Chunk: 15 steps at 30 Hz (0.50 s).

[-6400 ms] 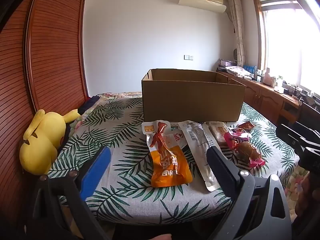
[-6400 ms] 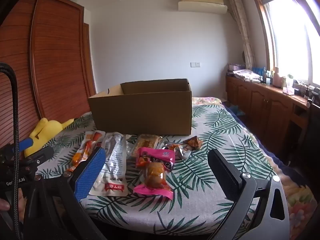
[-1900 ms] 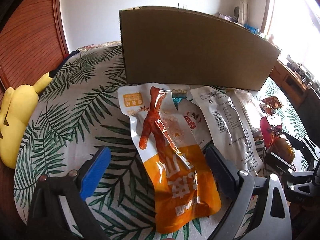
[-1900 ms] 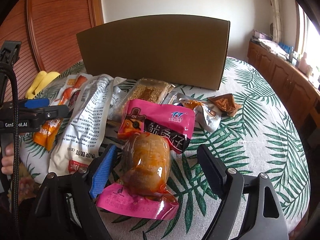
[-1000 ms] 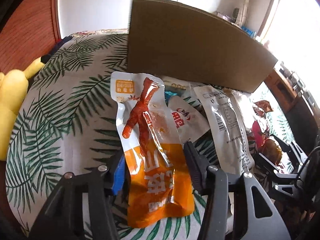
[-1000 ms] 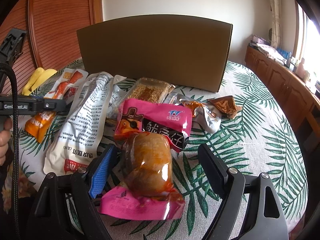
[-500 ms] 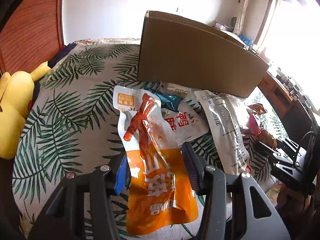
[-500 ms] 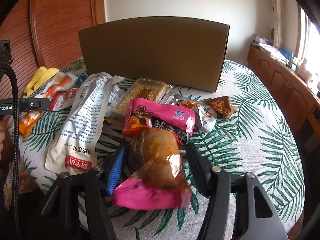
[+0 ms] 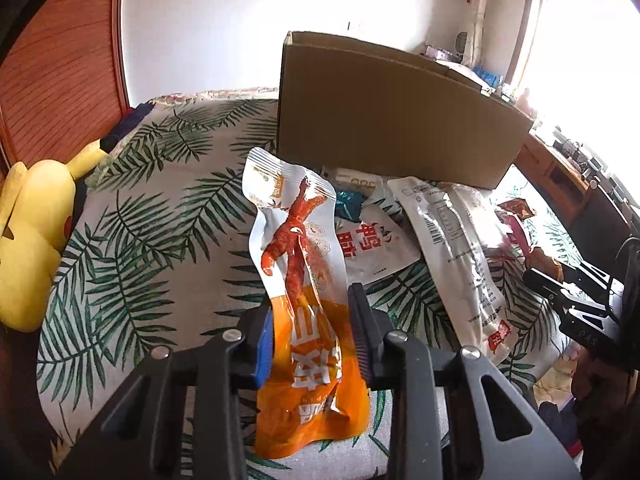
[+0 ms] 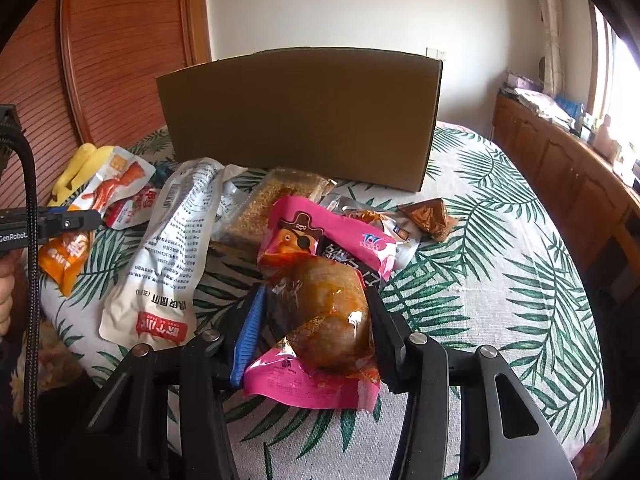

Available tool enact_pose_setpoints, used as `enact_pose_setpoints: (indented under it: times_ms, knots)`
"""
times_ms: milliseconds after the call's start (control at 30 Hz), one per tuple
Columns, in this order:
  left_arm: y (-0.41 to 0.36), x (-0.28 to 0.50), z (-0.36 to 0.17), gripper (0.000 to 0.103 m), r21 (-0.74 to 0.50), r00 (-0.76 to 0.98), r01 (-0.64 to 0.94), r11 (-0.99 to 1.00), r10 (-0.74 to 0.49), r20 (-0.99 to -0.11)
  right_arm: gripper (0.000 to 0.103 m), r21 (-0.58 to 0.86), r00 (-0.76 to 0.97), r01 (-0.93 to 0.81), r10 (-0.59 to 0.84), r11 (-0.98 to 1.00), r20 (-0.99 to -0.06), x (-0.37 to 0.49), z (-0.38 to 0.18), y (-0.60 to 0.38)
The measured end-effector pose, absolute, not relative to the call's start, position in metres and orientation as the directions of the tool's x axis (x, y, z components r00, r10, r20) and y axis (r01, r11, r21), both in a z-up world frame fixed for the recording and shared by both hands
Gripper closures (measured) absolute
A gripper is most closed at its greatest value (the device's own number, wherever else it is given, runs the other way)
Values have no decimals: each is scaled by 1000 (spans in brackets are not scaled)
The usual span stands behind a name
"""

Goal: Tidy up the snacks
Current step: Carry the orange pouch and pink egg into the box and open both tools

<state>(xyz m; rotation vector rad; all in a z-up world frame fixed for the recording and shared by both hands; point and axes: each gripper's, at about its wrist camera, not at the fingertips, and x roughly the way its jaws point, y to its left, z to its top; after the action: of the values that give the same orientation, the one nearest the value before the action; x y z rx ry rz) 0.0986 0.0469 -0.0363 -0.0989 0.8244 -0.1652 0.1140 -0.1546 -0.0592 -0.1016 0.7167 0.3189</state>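
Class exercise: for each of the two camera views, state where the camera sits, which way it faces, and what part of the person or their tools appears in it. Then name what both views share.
Left wrist: sits on the left gripper, facing down over the bed toward the box; its jaws are closing on the orange packet; the right gripper shows at the right edge.
Right wrist: sits on the right gripper, facing the box; its jaws are closing on the pink packet; a hand shows at the left edge.
Shared: box, orange packet, white packet, yellow plush.
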Motion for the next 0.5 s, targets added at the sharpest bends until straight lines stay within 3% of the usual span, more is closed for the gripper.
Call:
enact_pose_setpoints:
  times_ms: [500]
  knots:
    - [45,89,7,72,-177,735,137,975,-220,-641,54,13,727,-343,275,939,-629,110,-41,-150]
